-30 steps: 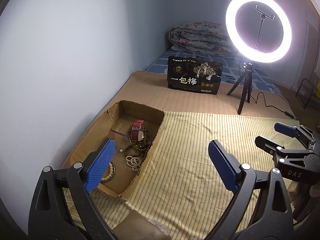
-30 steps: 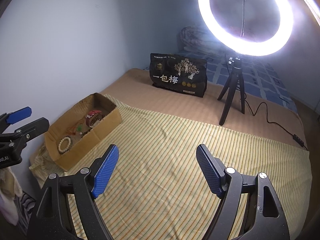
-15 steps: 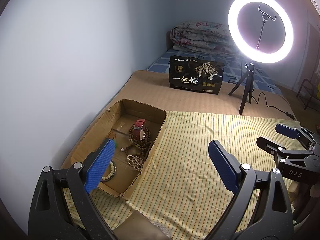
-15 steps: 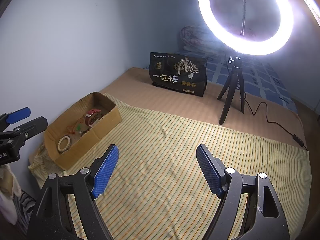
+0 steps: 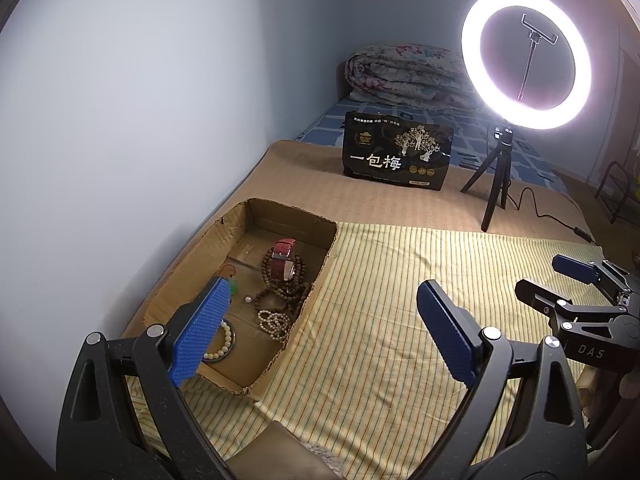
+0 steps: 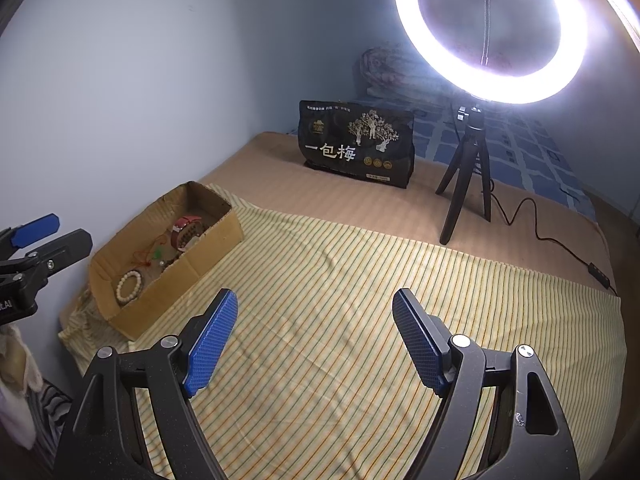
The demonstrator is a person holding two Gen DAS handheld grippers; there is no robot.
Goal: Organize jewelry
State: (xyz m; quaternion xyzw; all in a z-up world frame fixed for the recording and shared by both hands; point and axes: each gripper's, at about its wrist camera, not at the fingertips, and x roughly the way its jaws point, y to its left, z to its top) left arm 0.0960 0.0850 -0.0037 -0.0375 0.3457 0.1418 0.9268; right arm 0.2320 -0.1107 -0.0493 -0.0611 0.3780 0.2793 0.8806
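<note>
A shallow cardboard box [image 5: 328, 248] [image 6: 208, 240] sits on the striped cloth by the wall. Inside lie a red-strapped watch [image 5: 282, 256] [image 6: 186, 226], dark bead strings [image 5: 286, 292], a pale bead string [image 5: 274, 322], a cream bead bracelet [image 5: 224, 344] [image 6: 129, 286], a small green pendant [image 5: 233, 288] on a red cord and a loose pearl [image 5: 248, 299]. My left gripper [image 5: 320, 308] hovers open over the box's near right edge, holding nothing. Over bare cloth my right gripper [image 6: 314, 312] hangs open and empty; its fingers [image 5: 576, 268] show at the right of the left wrist view.
A lit ring light on a tripod [image 5: 498, 184] [image 6: 466, 184] stands behind the striped cloth [image 5: 400, 280], its cable [image 6: 560, 240] trailing right. A black printed bag [image 5: 396, 152] [image 6: 356, 144] stands upright beyond. A folded quilt [image 5: 400, 72] lies at the far end. The wall [image 5: 140, 120] runs along the left.
</note>
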